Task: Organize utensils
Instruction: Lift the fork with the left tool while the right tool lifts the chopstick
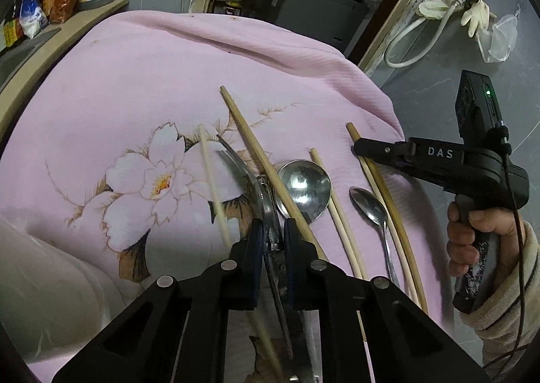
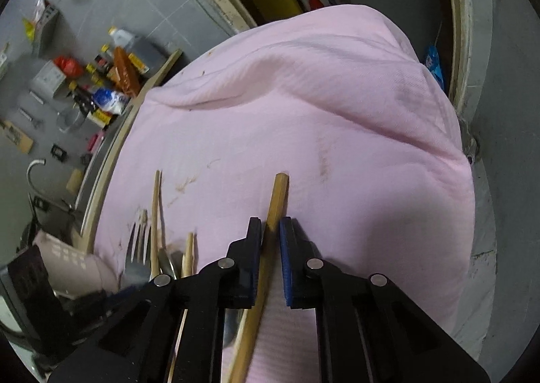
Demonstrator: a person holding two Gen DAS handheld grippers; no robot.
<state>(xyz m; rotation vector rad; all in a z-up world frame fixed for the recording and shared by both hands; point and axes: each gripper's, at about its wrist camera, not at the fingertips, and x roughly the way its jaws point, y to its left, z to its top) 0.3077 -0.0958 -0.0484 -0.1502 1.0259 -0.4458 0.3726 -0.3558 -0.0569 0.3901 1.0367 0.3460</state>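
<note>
- Left gripper [image 1: 273, 231]: jaws nearly closed, gap narrow. The metal fork [image 1: 266, 210] handle is between the blue pads, and they seem to press on it; its tines point away from the jaws.
- 1 long chopstick [image 1: 266, 163] lies across the fork just in front of the left jaws and passes beside the right pad.
- Right of these jaws: big spoon [image 1: 303, 190], then small spoon [image 1: 369, 207], on the pink cloth [image 1: 135, 79].
- Right gripper [image 2: 270, 231]: jaws narrow, closed on a brown chopstick [image 2: 278, 194]; its end sticks out past the tips.
- Writing: "DAS" on the right gripper's body, seen from the left wrist cam. Bottle labels behind are not readable.
</note>
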